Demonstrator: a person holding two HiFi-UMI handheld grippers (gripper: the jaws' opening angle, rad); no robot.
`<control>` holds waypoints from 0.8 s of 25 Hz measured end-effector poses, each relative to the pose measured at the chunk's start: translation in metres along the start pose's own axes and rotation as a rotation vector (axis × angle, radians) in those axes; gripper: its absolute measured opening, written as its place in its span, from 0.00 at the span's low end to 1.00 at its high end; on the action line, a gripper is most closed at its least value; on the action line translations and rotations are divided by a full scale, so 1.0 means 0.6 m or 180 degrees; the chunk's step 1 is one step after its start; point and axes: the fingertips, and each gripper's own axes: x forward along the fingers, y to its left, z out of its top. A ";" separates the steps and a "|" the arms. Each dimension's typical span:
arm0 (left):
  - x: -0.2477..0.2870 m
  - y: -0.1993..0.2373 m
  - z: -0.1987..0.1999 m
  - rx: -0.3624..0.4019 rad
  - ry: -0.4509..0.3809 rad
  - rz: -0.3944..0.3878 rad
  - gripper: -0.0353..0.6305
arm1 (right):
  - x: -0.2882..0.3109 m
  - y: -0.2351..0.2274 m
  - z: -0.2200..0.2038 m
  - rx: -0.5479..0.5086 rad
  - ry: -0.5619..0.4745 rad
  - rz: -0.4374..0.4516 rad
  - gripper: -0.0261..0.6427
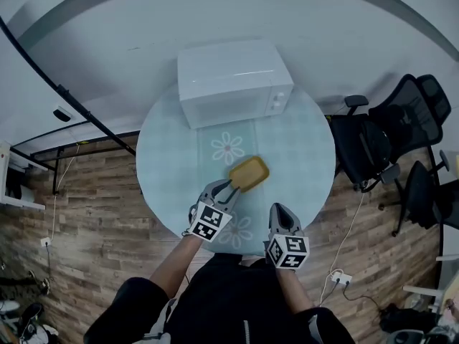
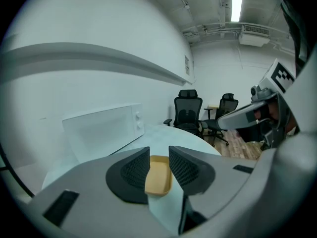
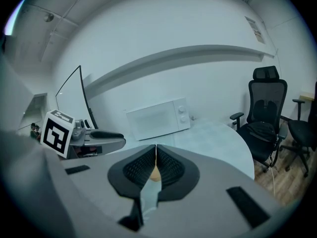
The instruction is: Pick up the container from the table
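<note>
A shallow yellow container (image 1: 249, 173) lies near the middle of the round pale table (image 1: 305, 153). My left gripper (image 1: 227, 187) is at the container's near left end, jaws open. In the left gripper view the container (image 2: 159, 180) shows in the gap of the left gripper (image 2: 158, 152), and the pads stand apart from its sides. My right gripper (image 1: 281, 209) hovers over the table's near edge, to the right of and short of the container. Its jaws are shut with nothing held (image 3: 156, 150); a sliver of the container (image 3: 155, 174) shows beyond them.
A white microwave (image 1: 233, 81) stands at the far side of the table, its door shut. Black office chairs (image 1: 373, 149) stand on the wood floor to the right. A white wall with a ledge runs behind the table.
</note>
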 end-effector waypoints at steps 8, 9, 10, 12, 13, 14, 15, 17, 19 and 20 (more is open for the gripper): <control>0.059 0.038 -0.018 0.0090 0.0158 -0.0241 0.27 | 0.036 -0.008 0.002 0.0059 0.0051 -0.0140 0.08; 0.067 0.041 -0.020 0.0112 0.0170 -0.0262 0.27 | 0.039 -0.011 0.003 0.0060 0.0050 -0.0151 0.08; 0.076 0.044 -0.021 0.0136 0.0175 -0.0276 0.27 | 0.041 -0.013 0.004 0.0059 0.0048 -0.0162 0.08; 0.090 0.052 -0.024 0.0186 0.0175 -0.0274 0.27 | 0.044 -0.017 0.004 0.0059 0.0051 -0.0183 0.08; 0.096 0.055 -0.027 0.0211 0.0176 -0.0262 0.27 | 0.044 -0.018 0.003 0.0065 0.0057 -0.0191 0.08; 0.102 0.058 -0.030 0.0232 0.0191 -0.0258 0.27 | 0.044 -0.019 0.001 0.0075 0.0065 -0.0197 0.08; 0.109 0.061 -0.034 0.0245 0.0221 -0.0267 0.27 | 0.045 -0.020 0.000 0.0085 0.0071 -0.0199 0.08; 0.125 0.065 -0.040 0.0259 0.0287 -0.0294 0.27 | 0.049 -0.025 0.000 0.0095 0.0086 -0.0194 0.08; 0.143 0.069 -0.044 0.0281 0.0336 -0.0306 0.27 | 0.057 -0.031 -0.001 0.0087 0.0110 -0.0178 0.08; 0.151 0.071 -0.047 0.0292 0.0364 -0.0309 0.27 | 0.061 -0.034 -0.001 0.0080 0.0122 -0.0166 0.08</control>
